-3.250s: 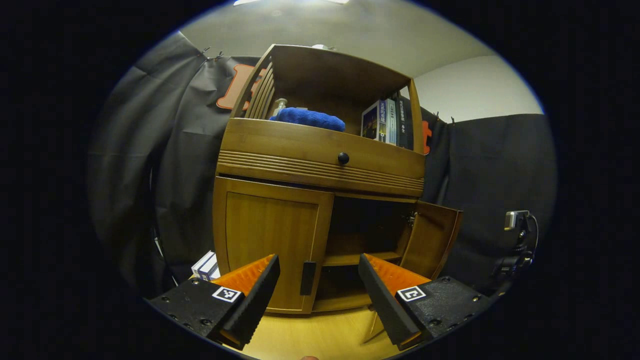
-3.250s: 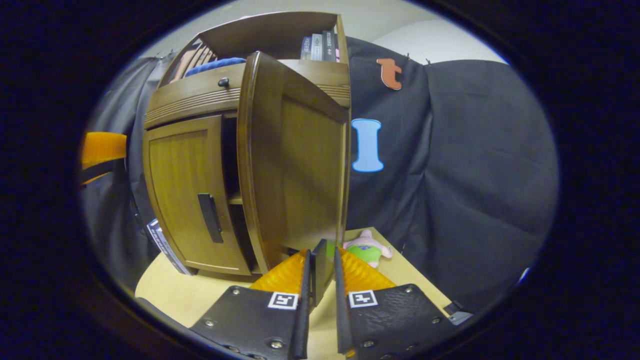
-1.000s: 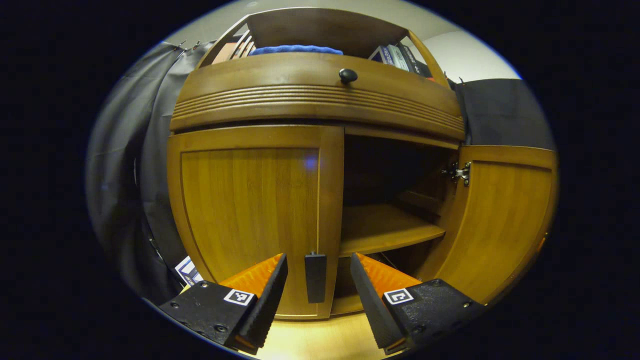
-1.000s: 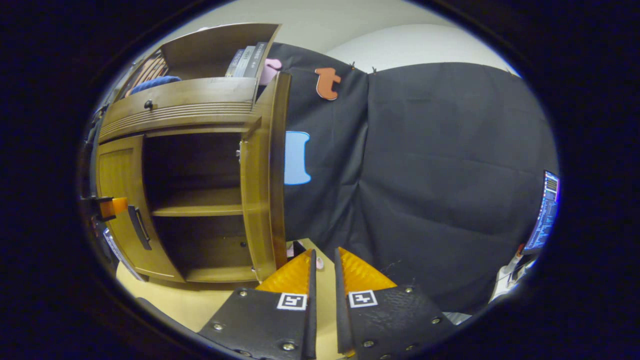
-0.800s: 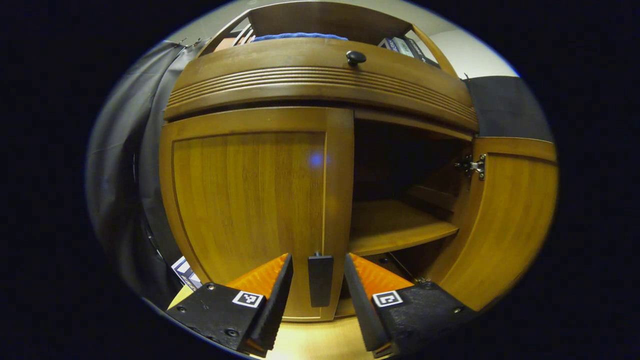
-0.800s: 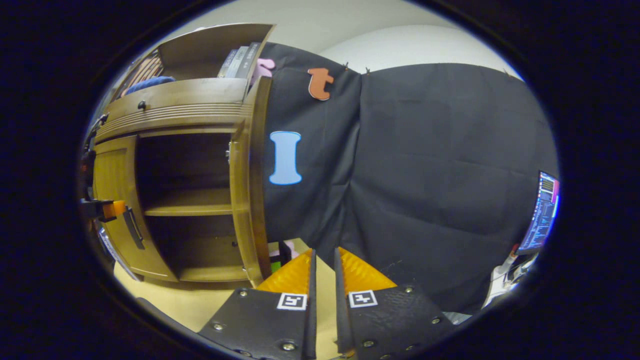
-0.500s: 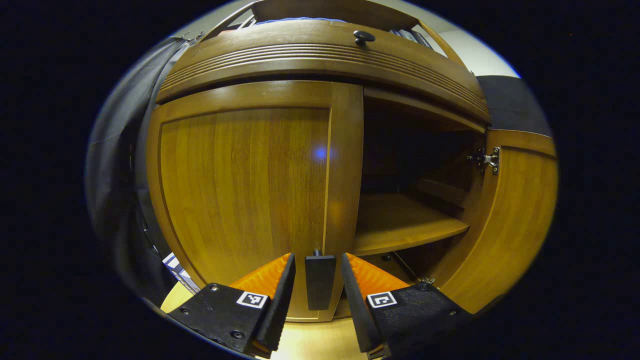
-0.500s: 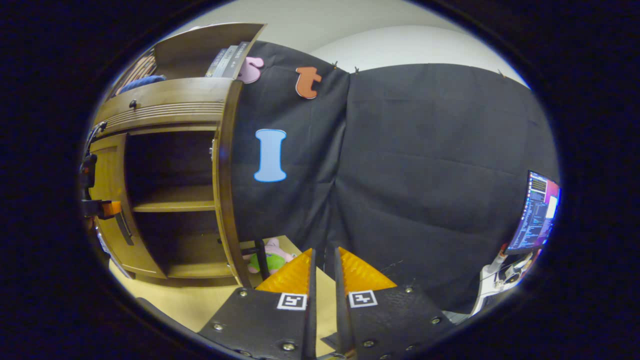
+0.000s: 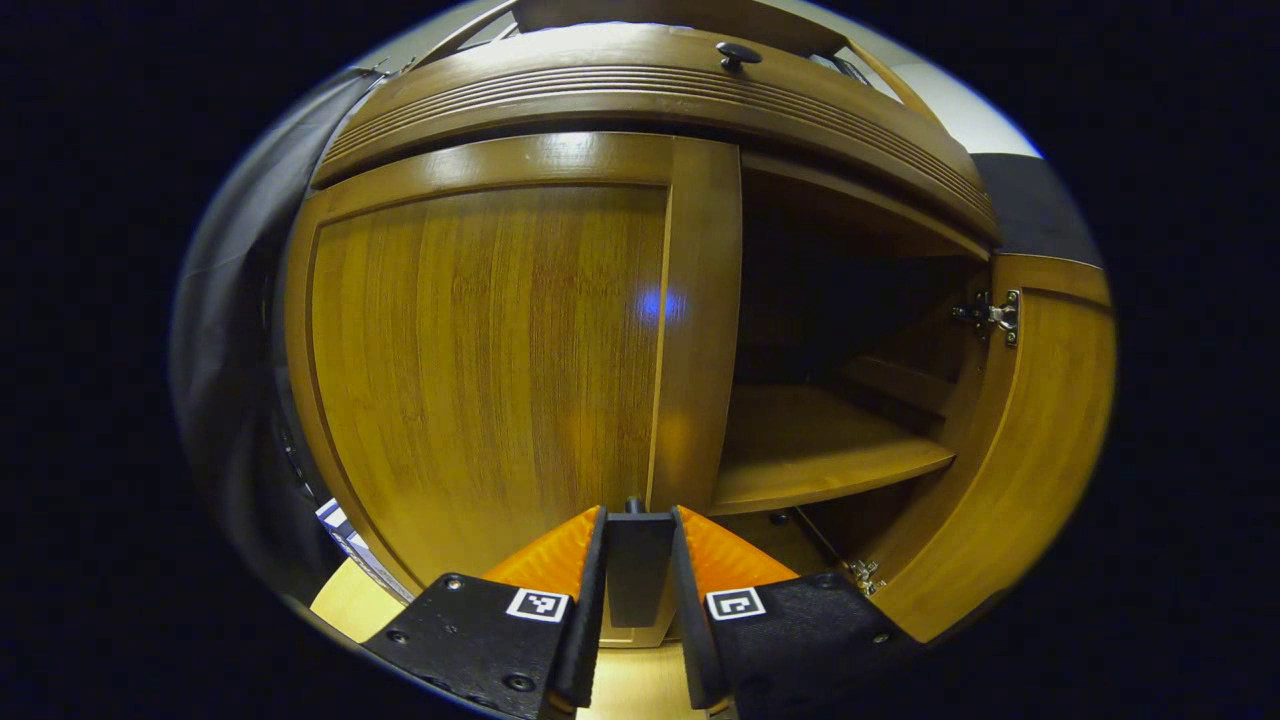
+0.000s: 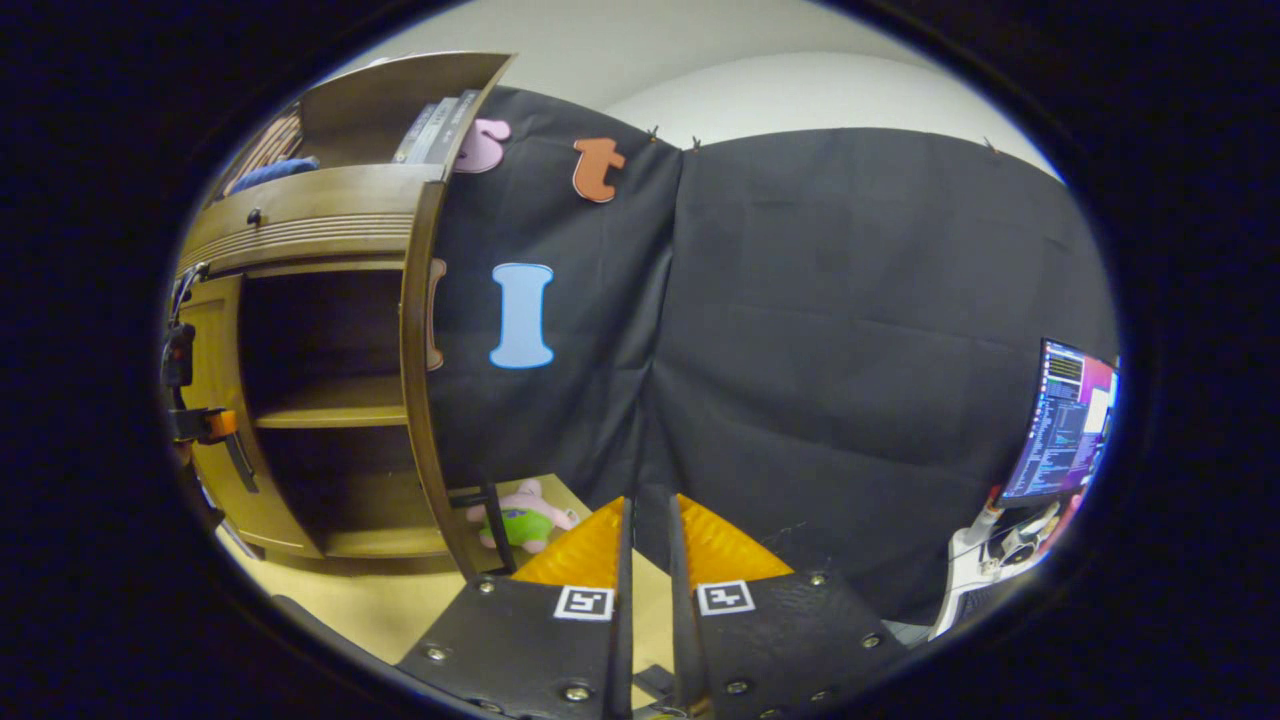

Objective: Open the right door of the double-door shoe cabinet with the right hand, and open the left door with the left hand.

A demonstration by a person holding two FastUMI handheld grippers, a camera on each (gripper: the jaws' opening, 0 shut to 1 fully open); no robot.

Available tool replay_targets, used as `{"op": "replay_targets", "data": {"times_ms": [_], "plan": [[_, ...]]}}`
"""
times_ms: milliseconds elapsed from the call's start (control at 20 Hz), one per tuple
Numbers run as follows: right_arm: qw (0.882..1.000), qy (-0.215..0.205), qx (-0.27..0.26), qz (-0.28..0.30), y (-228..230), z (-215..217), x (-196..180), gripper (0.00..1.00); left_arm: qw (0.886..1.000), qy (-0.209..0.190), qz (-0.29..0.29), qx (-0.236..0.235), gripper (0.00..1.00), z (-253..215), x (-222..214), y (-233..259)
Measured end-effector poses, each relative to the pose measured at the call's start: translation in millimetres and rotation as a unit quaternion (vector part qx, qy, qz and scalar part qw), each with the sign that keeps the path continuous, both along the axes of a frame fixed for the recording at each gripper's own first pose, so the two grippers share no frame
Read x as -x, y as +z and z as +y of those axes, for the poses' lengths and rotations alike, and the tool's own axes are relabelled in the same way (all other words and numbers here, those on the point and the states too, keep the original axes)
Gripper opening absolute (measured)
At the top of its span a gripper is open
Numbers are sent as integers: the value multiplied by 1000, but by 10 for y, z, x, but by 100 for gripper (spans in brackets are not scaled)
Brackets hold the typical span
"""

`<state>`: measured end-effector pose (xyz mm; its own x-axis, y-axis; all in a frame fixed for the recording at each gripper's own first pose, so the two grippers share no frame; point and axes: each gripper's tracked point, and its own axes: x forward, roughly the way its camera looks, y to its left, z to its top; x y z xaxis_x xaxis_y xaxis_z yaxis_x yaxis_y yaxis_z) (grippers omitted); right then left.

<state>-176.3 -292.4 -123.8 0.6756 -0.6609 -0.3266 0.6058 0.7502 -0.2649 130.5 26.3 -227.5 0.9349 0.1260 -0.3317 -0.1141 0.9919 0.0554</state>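
Through the left gripper view: pressed up close to the brown wooden double-door shoe cabinet. Left gripper drawn narrow around the dark upright bar handle of the closed wooden left door, with a finger against each side of that handle, apparently touching, though hard to confirm at the very tips. Above and to the left of the fingers, the flat panel of that door, shut flush in its frame. To the right of the fingers, the open compartment with a bare wooden shelf across it. Further right, the swung-out wooden right door, hung on a small metal hinge near its top. High overhead, a ribbed wooden drawer front with a round dark knob. Below the fingers, a strip of pale yellow tabletop.

Through the right gripper view: right gripper held well apart from the cabinet, fingers close together with a thin slit between, gripping nothing. Left of those fingers, the right door seen edge-on, standing wide open. Between that door's lower edge and the fingers, a pink and green plush toy lying on the tabletop. At the far left, the left gripper at the left door's handle. Far to the right, a lit computer monitor.
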Motion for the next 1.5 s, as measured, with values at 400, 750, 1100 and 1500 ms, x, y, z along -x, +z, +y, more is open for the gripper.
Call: {"op": "replay_targets", "data": {"times_ms": [400, 750, 1100, 1500], "plan": [[1000, 20, -6, -4, 47, 108, 31, 16, 1000, -6, 3, 7, 35, 3, 169, 47], [999, 49, -16, -4, 61, 299, 6, 16, 1000, -9, -1, 22, 33, -37, 491, 89], [996, 87, -25, 4, 35, 562, -39, 16, 999, -3, -3, 34, 35, 0, 772, 145], [989, 139, -44, 12, -96, 866, -294, 16, 999, 11, -9, 40, 33, 91, 1069, 212]]}}
